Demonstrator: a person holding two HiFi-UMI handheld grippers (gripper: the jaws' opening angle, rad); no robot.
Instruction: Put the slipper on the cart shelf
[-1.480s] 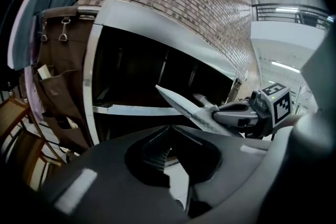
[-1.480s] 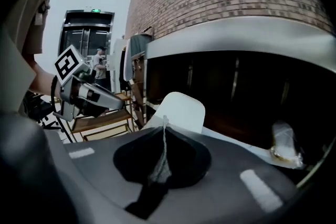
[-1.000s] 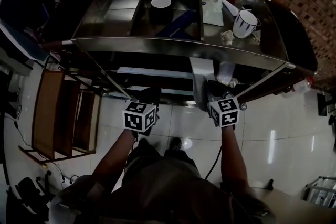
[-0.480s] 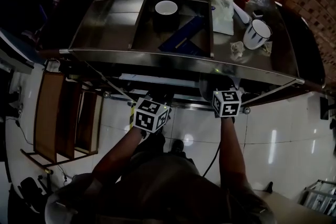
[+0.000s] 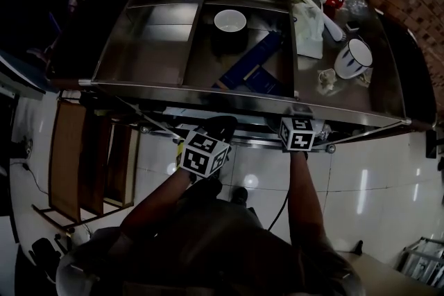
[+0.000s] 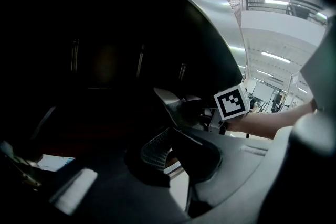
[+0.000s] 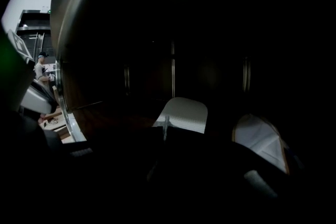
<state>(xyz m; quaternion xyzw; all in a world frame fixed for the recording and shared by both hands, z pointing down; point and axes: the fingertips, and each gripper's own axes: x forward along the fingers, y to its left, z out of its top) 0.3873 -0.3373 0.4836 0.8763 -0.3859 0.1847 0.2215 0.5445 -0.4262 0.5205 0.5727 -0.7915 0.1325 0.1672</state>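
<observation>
Main risk, as we judged it: the right gripper [image 7: 163,138] had just been opening, jaws only a slit apart, w/ the near end of the pale slipper [image 7: 184,113] at its tips. It was too dark to tell whether the pads pinched it at all. If that slipper sat only partly on the lower shelf [image 5: 182,112], a full release could've let it tip off the near lip to the floor [image 5: 374,163].

2nd risk: the left gripper [image 6: 164,162] was clamped on the dark slipper [image 6: 155,150], ribbed sole showing btwn the jaws. That slipper poked out just under the top tray rim [image 5: 208,88]. Pushing in too high would've caught the toe on the rim, or knocked the marker cube on it & rattled the mug [image 5: 352,57] etc. above. The 2 grippers were near each other, so a sideways swing might've bumped them.

Room: headroom under the tray looked low, & upright bars [image 7: 172,68] closed the shelf's far side. A slanted brace [image 5: 146,118] ran just left of the left gripper. The near side was open floor, and the wooden rack [image 5: 76,149] stood well apart at left.
</observation>
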